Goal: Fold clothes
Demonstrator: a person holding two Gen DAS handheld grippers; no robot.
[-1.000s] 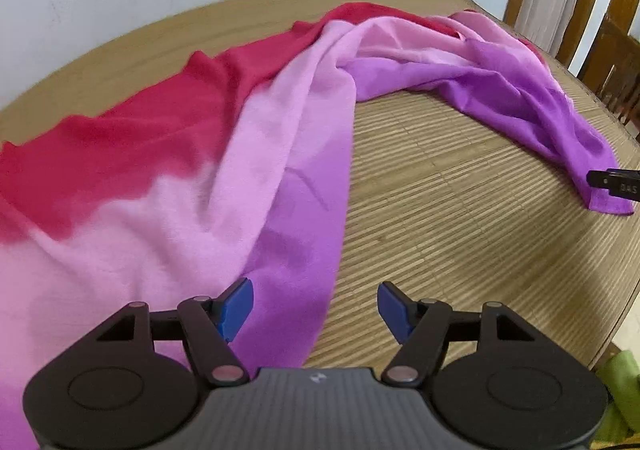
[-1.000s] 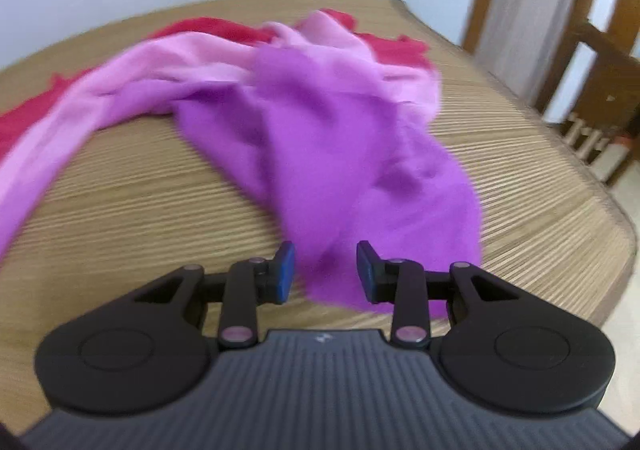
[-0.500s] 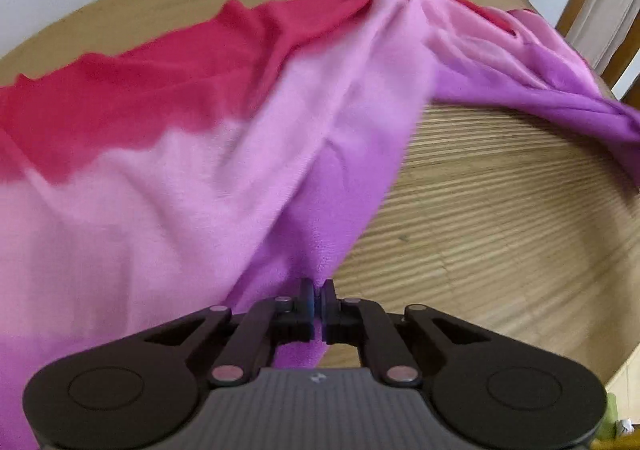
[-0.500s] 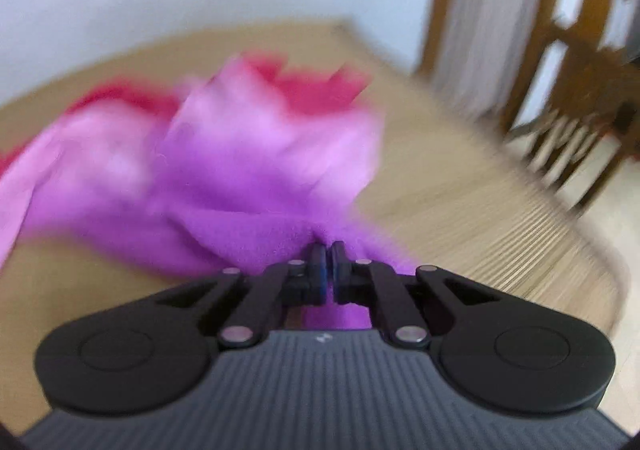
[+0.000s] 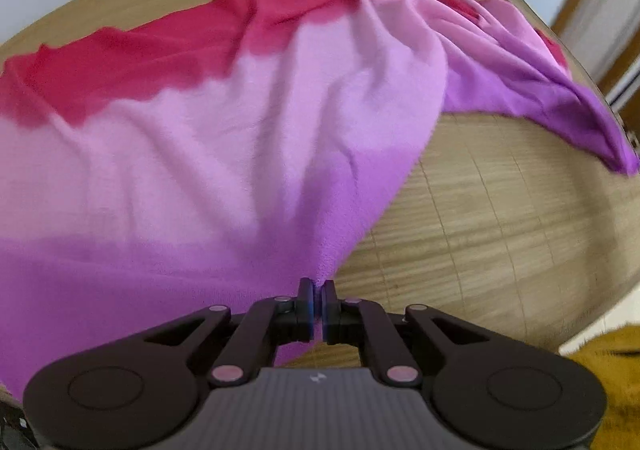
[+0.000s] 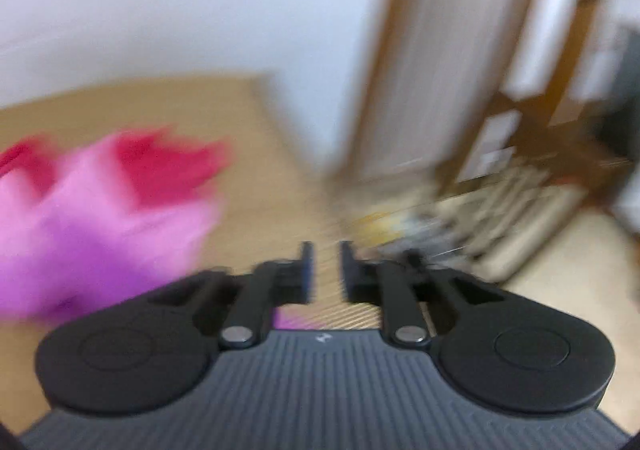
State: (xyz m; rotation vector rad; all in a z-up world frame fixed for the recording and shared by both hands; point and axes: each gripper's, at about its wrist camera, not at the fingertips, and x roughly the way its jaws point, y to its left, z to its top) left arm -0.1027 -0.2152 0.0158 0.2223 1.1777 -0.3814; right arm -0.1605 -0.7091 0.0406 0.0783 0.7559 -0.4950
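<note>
The cloth [image 5: 224,137], banded red, pink and purple, lies spread over the desk [image 5: 500,234], its red band toward the far edge and a purple tail trailing to the right. The left gripper [image 5: 317,290] has its fingers pinched together on the cloth's near purple edge. The right gripper [image 6: 324,254] has just been opening; its fingers stand apart with nothing between them, above bare desk just right of the blurred cloth.
</note>
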